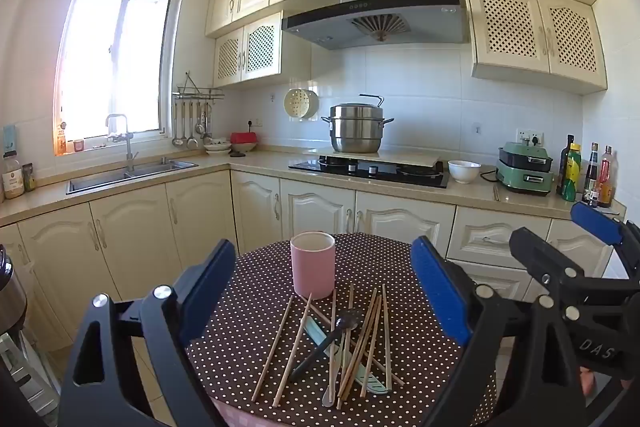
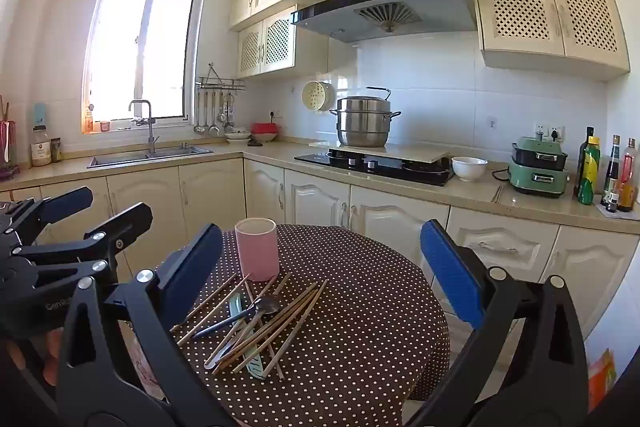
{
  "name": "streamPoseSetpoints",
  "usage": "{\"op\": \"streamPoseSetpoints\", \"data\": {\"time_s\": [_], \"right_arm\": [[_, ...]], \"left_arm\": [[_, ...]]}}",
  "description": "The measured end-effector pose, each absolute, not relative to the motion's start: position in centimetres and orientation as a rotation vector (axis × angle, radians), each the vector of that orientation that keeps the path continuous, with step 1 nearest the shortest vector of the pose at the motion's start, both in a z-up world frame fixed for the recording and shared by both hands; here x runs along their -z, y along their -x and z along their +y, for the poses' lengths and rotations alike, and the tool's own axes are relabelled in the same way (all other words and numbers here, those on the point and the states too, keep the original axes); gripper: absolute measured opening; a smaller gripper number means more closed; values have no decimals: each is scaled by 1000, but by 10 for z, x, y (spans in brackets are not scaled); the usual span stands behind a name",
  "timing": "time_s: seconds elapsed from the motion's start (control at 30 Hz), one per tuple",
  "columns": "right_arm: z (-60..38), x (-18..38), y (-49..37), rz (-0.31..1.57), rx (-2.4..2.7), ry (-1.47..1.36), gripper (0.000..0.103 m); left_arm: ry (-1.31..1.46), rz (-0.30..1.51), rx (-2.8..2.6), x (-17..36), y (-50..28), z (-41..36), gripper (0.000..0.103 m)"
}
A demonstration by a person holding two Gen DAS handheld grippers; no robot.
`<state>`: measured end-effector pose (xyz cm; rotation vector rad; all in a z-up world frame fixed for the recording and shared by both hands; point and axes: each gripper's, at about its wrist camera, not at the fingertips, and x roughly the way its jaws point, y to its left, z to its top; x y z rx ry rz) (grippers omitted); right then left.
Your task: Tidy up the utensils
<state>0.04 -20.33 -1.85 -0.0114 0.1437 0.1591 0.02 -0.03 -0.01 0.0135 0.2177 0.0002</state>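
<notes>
A pink cup (image 1: 313, 265) (image 2: 257, 249) stands upright on the round table with a brown polka-dot cloth (image 1: 260, 307) (image 2: 360, 307). In front of it lies a loose pile of wooden chopsticks (image 1: 372, 339) (image 2: 288, 311), crossed with a dark spoon (image 1: 346, 319) (image 2: 266, 305) and a pale green utensil (image 1: 316, 333) (image 2: 254, 363). My left gripper (image 1: 323, 247) (image 2: 114, 205) hovers open above the near edge, with the pile between its blue pads but well ahead of them. To its right my right gripper (image 2: 320, 229) (image 1: 560, 231) is held open too, and nothing is in it.
Behind the table runs an L-shaped counter with cream cabinets. It holds a sink (image 1: 128, 175), a hob with a steel pot (image 1: 356, 127), a white bowl (image 1: 464, 171), a green appliance (image 1: 526, 169) and bottles (image 1: 572, 171). The right half of the cloth bears nothing.
</notes>
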Motion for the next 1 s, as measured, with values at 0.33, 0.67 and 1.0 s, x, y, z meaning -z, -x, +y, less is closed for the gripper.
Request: {"op": "streamPoseSetpoints", "data": {"time_s": [0.33,0.67,1.0], "right_arm": [[-196,19,-10,153,-149,17,97],[-197,24,-17,157,-130,23,97],[-197,24,-22,175,-124,19,97]], "left_arm": [[-6,227,6,4,-11,2,88],[-2,240,17,6,-24,0,88],[3,248,24,11,-29,1,88]]}}
